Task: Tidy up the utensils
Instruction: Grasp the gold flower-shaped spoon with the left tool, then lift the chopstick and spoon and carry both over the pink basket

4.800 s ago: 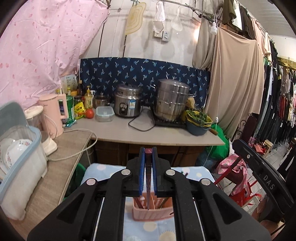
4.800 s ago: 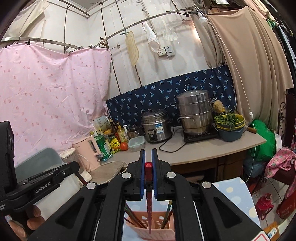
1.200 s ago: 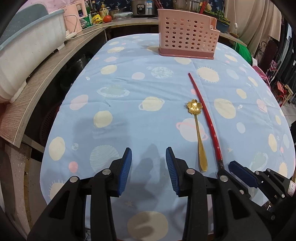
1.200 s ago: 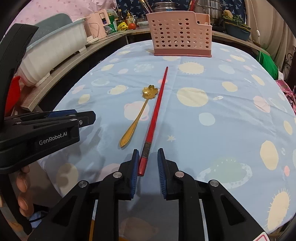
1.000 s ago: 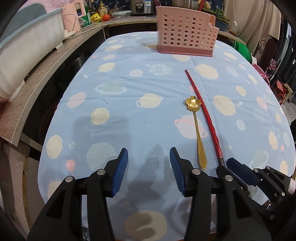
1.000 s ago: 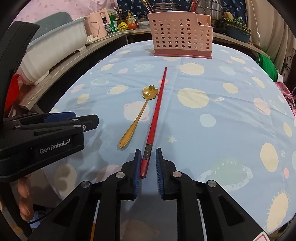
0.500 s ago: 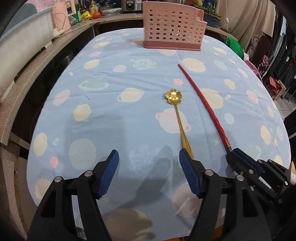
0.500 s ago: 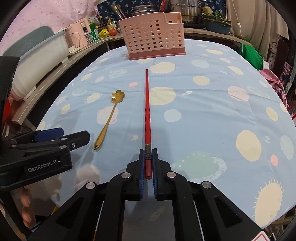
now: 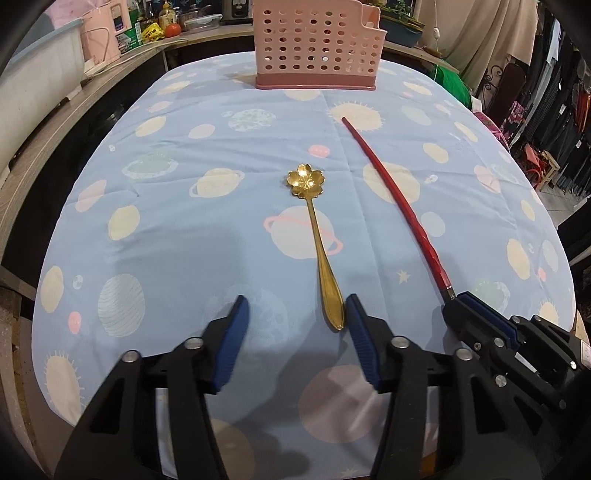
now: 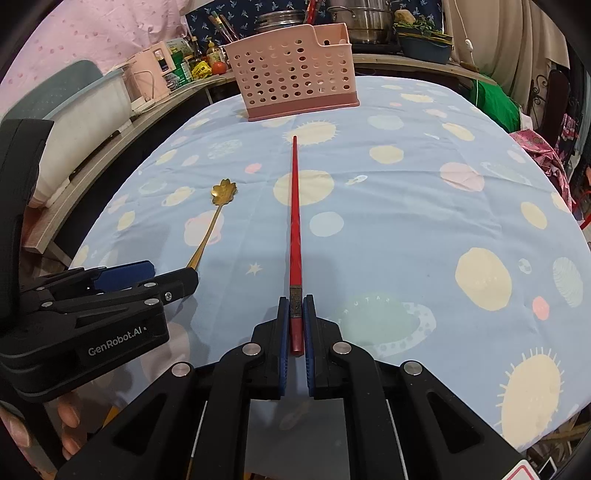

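A gold spoon (image 9: 316, 229) with a flower-shaped bowl lies on the blue planet-print tablecloth (image 9: 207, 236); it also shows in the right wrist view (image 10: 212, 221). My left gripper (image 9: 295, 312) is open, its jaws on either side of the spoon's handle end. A red chopstick (image 10: 294, 218) lies pointing at the pink perforated utensil basket (image 10: 291, 79). My right gripper (image 10: 295, 310) is shut on the chopstick's near end. The chopstick (image 9: 399, 203), the basket (image 9: 317, 44) and the right gripper (image 9: 463, 306) also show in the left wrist view.
A wooden counter (image 10: 110, 136) runs along the left with a white tub (image 10: 81, 107), a pink kettle (image 10: 151, 74) and bottles. Steel pots (image 10: 365, 22) and a bowl of greens (image 10: 424, 44) stand behind the basket. Clothes hang at the right.
Earlier both grippers held utensils above the basket. In the last second the right gripper closed on the red chopstick's end, and the left gripper opened wider and moved right to the spoon's handle.
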Tool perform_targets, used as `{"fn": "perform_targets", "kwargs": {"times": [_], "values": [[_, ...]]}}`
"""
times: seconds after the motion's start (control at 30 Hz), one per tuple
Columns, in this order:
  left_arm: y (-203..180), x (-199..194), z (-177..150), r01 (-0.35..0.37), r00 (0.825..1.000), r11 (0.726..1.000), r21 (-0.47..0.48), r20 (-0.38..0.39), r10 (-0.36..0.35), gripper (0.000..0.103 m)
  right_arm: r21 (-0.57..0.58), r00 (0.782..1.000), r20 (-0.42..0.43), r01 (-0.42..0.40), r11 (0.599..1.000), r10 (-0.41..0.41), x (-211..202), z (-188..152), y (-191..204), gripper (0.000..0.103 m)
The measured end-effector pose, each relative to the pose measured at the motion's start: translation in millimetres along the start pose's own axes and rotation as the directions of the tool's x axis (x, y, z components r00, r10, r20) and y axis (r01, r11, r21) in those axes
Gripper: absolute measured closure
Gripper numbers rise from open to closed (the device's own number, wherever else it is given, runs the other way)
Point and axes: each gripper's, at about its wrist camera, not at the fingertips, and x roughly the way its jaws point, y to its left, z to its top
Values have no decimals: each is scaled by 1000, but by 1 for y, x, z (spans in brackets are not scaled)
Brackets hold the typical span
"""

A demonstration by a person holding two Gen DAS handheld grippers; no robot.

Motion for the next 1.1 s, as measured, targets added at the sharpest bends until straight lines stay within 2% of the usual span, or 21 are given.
{"fn": "perform_targets", "kwargs": {"times": [0.03,0.1,0.13,0.2,0.33,0.8,1.1], "values": [[-1,0,0,1,1000,1000,5,1,-1,65,1,1000,0,0,1000,0,0,0,0,96],[-1,-1,-1,8,1000,1000,12,0,-8,79,1,1000,-1,-1,1000,1,0,0,0,96],[-1,-2,-2,15,1000,1000,11,-2,-15,81,1,1000,-1,-1,1000,1,0,0,0,96],[0,-2,-2,31,999,1000,6,-10,-31,92,1,1000,-2,-1,1000,1,-1,0,0,96],[4,-7,-1,59,998,998,-22,-15,-59,92,4,1000,0,-5,1000,5,-3,0,0,96],[12,-60,27,104,989,993,-51,106,-98,93,44,995,91,-41,998,37,-43,25,-5,96],[18,-75,48,91,985,995,-48,150,-83,94,59,984,175,-57,997,46,-71,52,-9,96]]}}
